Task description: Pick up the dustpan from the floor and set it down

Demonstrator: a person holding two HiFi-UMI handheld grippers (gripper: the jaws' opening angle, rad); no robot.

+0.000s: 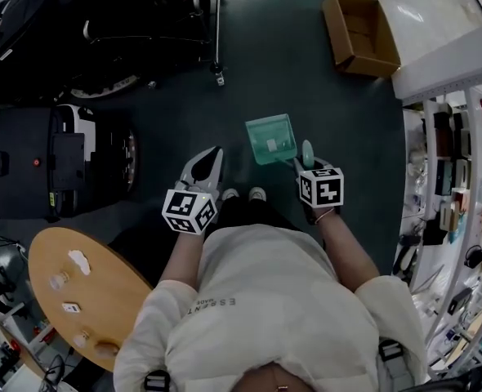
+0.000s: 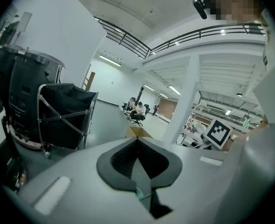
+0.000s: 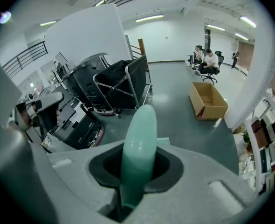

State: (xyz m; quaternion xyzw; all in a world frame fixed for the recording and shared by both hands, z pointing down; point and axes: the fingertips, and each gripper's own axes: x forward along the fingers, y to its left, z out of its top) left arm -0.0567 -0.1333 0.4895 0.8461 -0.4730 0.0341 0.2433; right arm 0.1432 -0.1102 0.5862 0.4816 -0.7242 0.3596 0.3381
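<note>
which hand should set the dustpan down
Right: the right gripper is shut on the dustpan by its handle, so it can simply lower it. The left gripper is shut, empty and apart from the dustpan.

Smooth plastic, dull cardboard and polished wood, seen from above.
A pale green, slightly translucent plastic dustpan (image 1: 272, 139) is showing a soft satin sheen along its smooth rounded handle. The right gripper (image 3: 137, 167) is clamping that handle with matt black, rubbery-looking pads (image 3: 168, 169); its shell is looking like matt grey plastic. The dark grey-green floor (image 1: 306, 72) is gleaming faintly. A brown cardboard box (image 1: 360, 33) is looking dull and papery, and a round wooden table (image 1: 53, 260) is showing a smooth finish.
</note>
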